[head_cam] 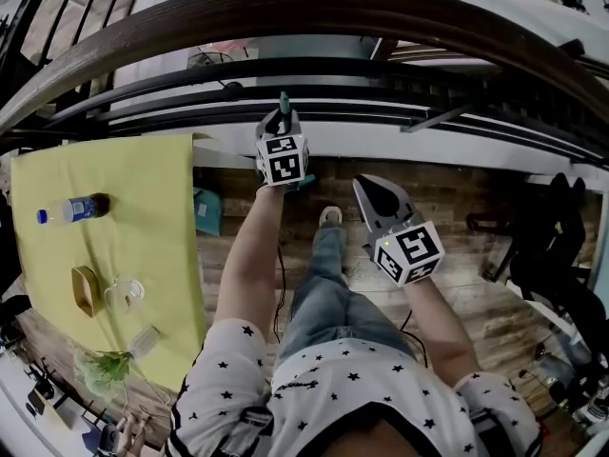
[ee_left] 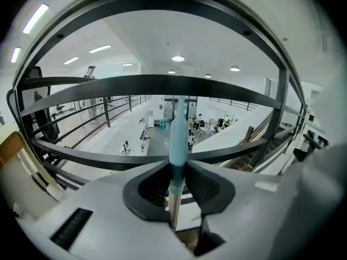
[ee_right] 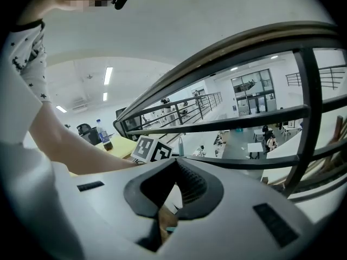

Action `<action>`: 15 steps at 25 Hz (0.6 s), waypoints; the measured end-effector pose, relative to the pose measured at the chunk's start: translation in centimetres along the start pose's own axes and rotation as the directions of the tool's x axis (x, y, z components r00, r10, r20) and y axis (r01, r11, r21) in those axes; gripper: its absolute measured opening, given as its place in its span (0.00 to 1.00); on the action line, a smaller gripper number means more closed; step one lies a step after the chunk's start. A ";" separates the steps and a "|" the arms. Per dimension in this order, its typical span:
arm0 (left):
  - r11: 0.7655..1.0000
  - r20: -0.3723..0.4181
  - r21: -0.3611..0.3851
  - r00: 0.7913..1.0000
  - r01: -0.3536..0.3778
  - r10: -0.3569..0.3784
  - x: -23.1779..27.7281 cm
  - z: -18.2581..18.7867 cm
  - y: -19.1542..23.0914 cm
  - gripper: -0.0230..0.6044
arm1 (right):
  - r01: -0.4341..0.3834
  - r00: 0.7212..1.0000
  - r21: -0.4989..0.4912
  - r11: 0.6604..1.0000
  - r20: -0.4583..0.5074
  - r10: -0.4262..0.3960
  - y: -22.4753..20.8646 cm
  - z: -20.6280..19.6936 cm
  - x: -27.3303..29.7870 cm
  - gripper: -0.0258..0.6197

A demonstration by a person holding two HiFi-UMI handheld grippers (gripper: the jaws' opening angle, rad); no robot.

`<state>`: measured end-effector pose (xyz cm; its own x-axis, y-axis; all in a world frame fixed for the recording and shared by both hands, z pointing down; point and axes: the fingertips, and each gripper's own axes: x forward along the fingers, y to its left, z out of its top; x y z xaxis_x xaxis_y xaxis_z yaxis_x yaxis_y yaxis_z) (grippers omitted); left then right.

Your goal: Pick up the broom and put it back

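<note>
Broom handle point(ee_left: 178, 140) clamped upright in left tongs point(ee_left: 177, 169), near the railing point(head_cam: 304, 8), teal tip poking above the pads. Keep the squeeze firm and the shaft vertical while carrying; mind the rails for snagging. Right tongs point(ee_right: 174, 161) pinched together on nothing, hanging alongside. Hold clear, or bring over for steadying.
</note>
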<state>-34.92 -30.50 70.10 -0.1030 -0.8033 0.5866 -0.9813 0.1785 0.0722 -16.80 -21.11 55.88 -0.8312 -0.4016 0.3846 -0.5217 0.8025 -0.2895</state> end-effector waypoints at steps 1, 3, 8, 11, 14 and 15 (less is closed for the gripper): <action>1.000 0.005 0.003 1.000 -0.001 0.001 -0.6 -0.1 -0.2 0.19 | 0.001 1.000 -0.002 1.000 0.004 -0.001 0.2 0.1 -0.3 0.03; 1.000 0.012 0.007 1.000 -0.005 0.004 -1.7 -0.3 -0.6 0.19 | 0.005 1.000 -0.008 1.000 0.012 -0.005 0.6 0.3 -1.0 0.03; 1.000 0.033 0.005 0.999 -0.022 0.021 -4.8 -0.3 -1.6 0.19 | 0.014 0.999 -0.024 1.000 0.029 -0.013 1.5 1.0 -3.3 0.03; 1.000 0.068 0.003 0.997 -0.031 0.031 -6.9 0.2 -2.1 0.19 | 0.019 0.999 -0.031 0.999 0.044 -0.018 2.0 1.3 -4.9 0.03; 0.999 0.083 -0.007 0.996 -0.034 0.035 -9.0 0.2 -2.2 0.19 | 0.023 0.998 -0.036 0.999 0.052 -0.021 2.9 1.4 -6.2 0.03; 0.999 0.082 -0.013 0.996 -0.033 0.034 -9.6 0.2 -2.3 0.19 | 0.024 0.998 -0.039 0.999 0.054 -0.022 3.3 1.4 -6.6 0.03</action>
<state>-31.73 -23.25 64.14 -0.1497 -0.8407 0.5205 -0.9751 0.2126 0.0630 -13.27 -16.46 51.14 -0.8288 -0.4421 0.3430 -0.5335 0.8092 -0.2461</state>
